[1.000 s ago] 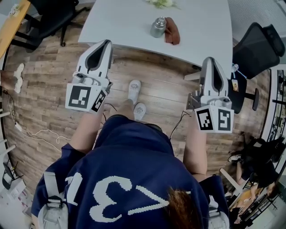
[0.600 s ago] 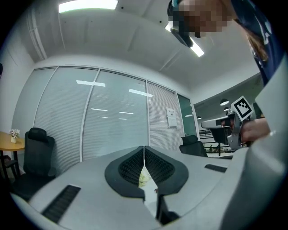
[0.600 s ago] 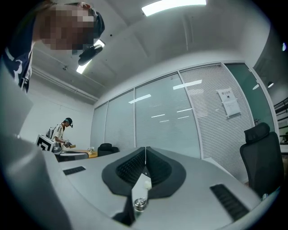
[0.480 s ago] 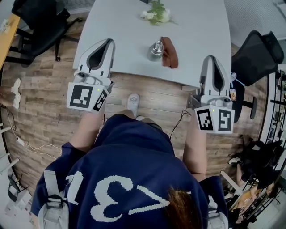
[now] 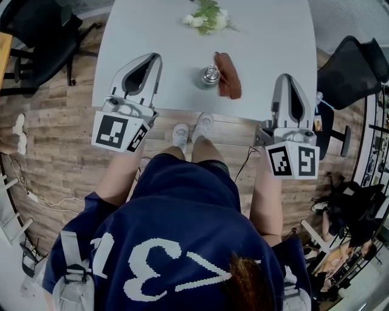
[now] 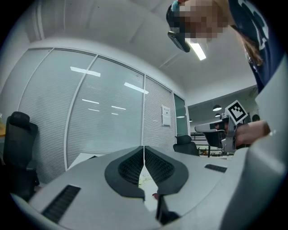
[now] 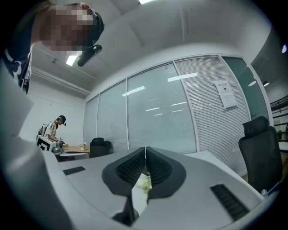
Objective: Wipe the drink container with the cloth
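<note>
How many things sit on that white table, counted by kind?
Metal drink container: 1
Brown cloth: 1
Bunch of flowers: 1
Total: 3

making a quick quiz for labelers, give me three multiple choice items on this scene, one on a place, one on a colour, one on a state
1. In the head view, where does the cloth lie relative to the drink container?
A. to its left
B. close beside it on its right
C. draped over it

2. What colour is the cloth?
A. blue
B. white
C. reddish brown

3. How do the left gripper and the right gripper stand?
A. both shut, nothing between the jaws
B. both wide open
C. left shut on the cloth

Answers:
1 B, the cloth lies along the right side of the drink container.
2 C, it shows reddish brown against the pale top.
3 A, each gripper view shows its jaws meeting with nothing held.
</note>
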A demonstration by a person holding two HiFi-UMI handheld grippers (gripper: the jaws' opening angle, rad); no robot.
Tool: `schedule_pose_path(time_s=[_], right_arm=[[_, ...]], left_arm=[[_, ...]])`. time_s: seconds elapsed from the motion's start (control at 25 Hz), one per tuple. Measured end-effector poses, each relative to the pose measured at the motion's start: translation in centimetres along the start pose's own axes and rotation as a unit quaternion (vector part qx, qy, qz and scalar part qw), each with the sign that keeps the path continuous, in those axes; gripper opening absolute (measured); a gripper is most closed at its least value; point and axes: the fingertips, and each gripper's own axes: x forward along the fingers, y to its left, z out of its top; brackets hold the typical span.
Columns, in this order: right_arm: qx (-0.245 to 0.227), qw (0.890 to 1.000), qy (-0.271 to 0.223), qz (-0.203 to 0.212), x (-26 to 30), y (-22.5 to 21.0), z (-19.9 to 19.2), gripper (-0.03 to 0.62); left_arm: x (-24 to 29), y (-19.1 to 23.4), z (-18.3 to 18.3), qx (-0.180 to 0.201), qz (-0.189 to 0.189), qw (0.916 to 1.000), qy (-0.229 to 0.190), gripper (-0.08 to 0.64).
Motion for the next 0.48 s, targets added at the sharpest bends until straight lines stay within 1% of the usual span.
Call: schedule_pose_path(time_s=[0.12, 0.24, 0.36, 0.48], right_arm=[[0.003, 1.0, 0.007, 0.008, 1.5, -1.1, -0.4, 0.028], [0.006, 1.0, 0.01, 0.026, 3.4, -2.0, -0.6, 0.028], [0.01, 0.999, 0.009, 0.047, 5.6, -3.1, -0.5, 0.028], [0.012, 0.998, 0.01, 0.068, 7.7, -4.5, -0.5, 0.028]], left_arm=[[1.6, -0.4, -1.0, -0.013, -0.013, 0.9998, 0.009, 0.02], [3.5, -1.2, -2.3, -0.022, -0.032, 0.9989, 0.026, 0.021], [5.5, -2.6, -3.9, -0.032, -0.068, 0.9961, 0.046, 0.021], [7.5, -4.1, -6.0, -0.046, -0.112, 0.9901, 0.071, 0.021]])
